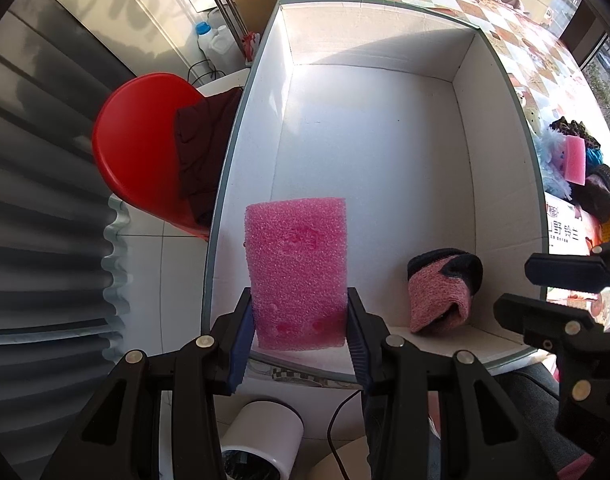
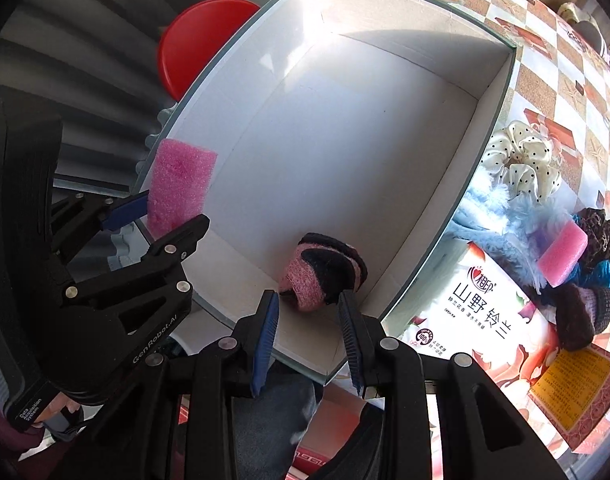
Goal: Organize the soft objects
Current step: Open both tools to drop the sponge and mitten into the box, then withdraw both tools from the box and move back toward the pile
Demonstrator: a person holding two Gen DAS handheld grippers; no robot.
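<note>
My left gripper [image 1: 299, 320] is shut on a pink foam sponge [image 1: 299, 268] and holds it above the near left corner of a big white box [image 1: 369, 152]; the sponge also shows in the right wrist view [image 2: 177, 184]. A pink and black knitted piece [image 1: 441, 288] lies on the box floor by the near wall. My right gripper [image 2: 309, 312] is open and empty, just in front of that knitted piece [image 2: 321, 272], above the box's near rim. A pile of soft things [image 2: 545, 216] lies on the table to the right of the box, with a second pink sponge [image 2: 563, 256] on it.
A tissue pack [image 2: 485, 320] with Chinese print lies right of the box. A red stool [image 1: 145, 140] with a dark cloth [image 1: 201, 148] stands left of the box. A white cylinder [image 1: 261, 440] is below. The checkered tablecloth [image 2: 545, 52] stretches behind.
</note>
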